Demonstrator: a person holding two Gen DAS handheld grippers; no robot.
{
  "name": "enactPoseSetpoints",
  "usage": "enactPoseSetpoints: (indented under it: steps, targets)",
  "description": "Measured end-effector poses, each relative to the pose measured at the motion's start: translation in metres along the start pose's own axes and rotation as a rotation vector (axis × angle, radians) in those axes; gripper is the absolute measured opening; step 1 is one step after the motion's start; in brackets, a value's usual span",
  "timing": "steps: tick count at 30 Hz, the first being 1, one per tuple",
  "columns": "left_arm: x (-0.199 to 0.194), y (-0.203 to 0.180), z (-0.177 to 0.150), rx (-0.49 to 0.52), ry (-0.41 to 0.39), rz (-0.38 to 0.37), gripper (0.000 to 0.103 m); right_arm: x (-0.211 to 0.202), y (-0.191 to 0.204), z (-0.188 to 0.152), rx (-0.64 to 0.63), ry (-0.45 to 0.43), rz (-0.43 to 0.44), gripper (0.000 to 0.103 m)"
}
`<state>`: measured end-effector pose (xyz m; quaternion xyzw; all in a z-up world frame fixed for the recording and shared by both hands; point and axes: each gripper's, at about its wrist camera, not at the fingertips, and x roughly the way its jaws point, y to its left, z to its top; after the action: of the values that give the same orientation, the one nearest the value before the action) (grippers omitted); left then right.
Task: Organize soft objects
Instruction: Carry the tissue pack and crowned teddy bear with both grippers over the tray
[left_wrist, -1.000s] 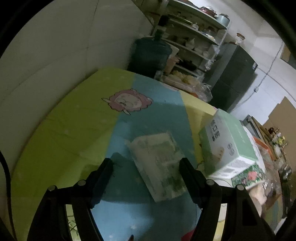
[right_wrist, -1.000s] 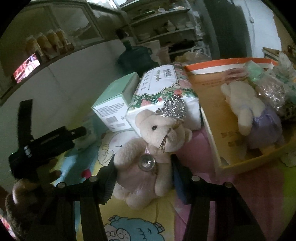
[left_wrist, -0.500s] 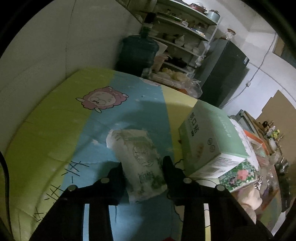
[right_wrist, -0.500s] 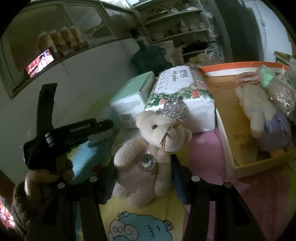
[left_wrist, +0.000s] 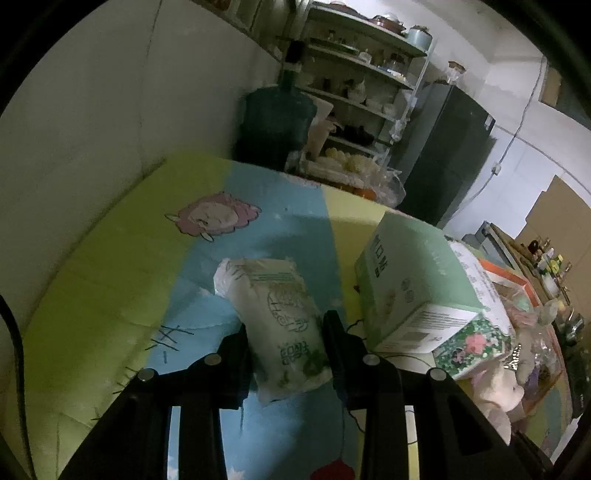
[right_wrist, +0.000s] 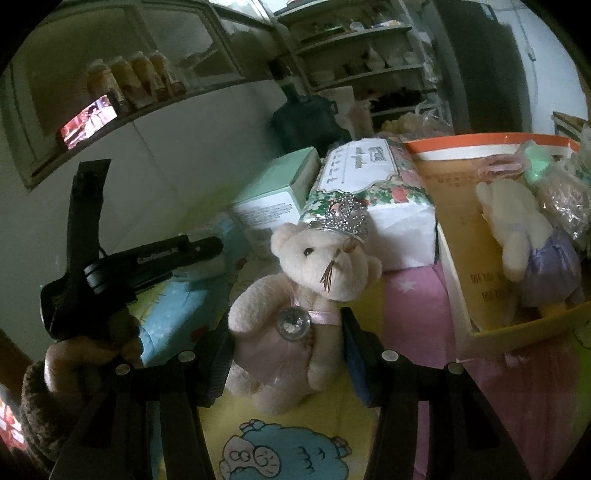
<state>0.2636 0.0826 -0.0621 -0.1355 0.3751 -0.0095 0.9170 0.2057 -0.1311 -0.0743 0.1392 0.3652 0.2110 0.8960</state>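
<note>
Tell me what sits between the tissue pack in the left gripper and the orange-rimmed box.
The green carton and the floral tissue pack sit between the tissue pack, held by the left gripper, and the orange-rimmed box.

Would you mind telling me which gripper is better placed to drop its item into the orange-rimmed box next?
Right, probably. The right gripper brackets the crowned teddy bear with the orange-rimmed box directly beside it. The left gripper grips the tissue pack farther away, behind the green carton.

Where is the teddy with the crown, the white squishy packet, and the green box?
teddy with the crown (right_wrist: 317, 258): right wrist view, on its face.
white squishy packet (left_wrist: 280, 314): left wrist view, on its printed front.
green box (left_wrist: 417, 266): left wrist view, on its top face.
</note>
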Motion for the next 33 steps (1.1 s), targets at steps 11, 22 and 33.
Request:
enactPoseSetpoints:
  steps: [11,22,33]
  targets:
    - [-0.057,-0.016,0.002,0.048,-0.112,-0.026,0.036,-0.03,0.008,0.0,-0.037,-0.077,0.018,0.054]
    - [-0.086,-0.074,0.0,0.138,-0.162,-0.132,0.036,-0.081,-0.008,0.006,-0.059,-0.189,-0.041,0.054]
    - [-0.077,-0.15,-0.005,0.223,-0.142,-0.243,0.036,-0.122,-0.049,0.011,-0.027,-0.261,-0.122,0.054]
